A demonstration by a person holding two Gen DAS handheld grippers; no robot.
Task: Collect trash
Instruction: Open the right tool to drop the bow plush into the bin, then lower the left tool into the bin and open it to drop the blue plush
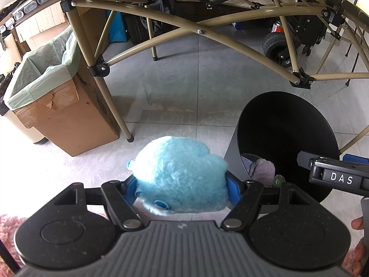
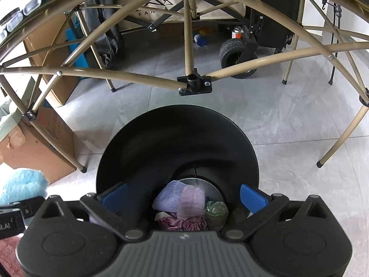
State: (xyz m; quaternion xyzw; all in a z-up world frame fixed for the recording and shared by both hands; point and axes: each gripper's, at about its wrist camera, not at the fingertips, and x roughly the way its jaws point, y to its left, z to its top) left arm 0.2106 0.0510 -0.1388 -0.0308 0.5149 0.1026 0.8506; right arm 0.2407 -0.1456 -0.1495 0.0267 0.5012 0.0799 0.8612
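Note:
My left gripper is shut on a fluffy light-blue plush toy, its blue pads pressed into both sides of the fur. To its right stands a black round bin. My right gripper hangs over that black bin with its blue pads wide open and nothing between them. Down in the bin lie a lilac cloth, a blue-violet cloth, a crumpled purple wrapper and a green crumpled piece. The plush toy shows at the left edge of the right wrist view.
A cardboard box lined with a green bag stands at the left. A tan folding-table frame arches over the grey tiled floor. A wheeled cart and a can sit behind. Pink fluffy fabric lies at lower left.

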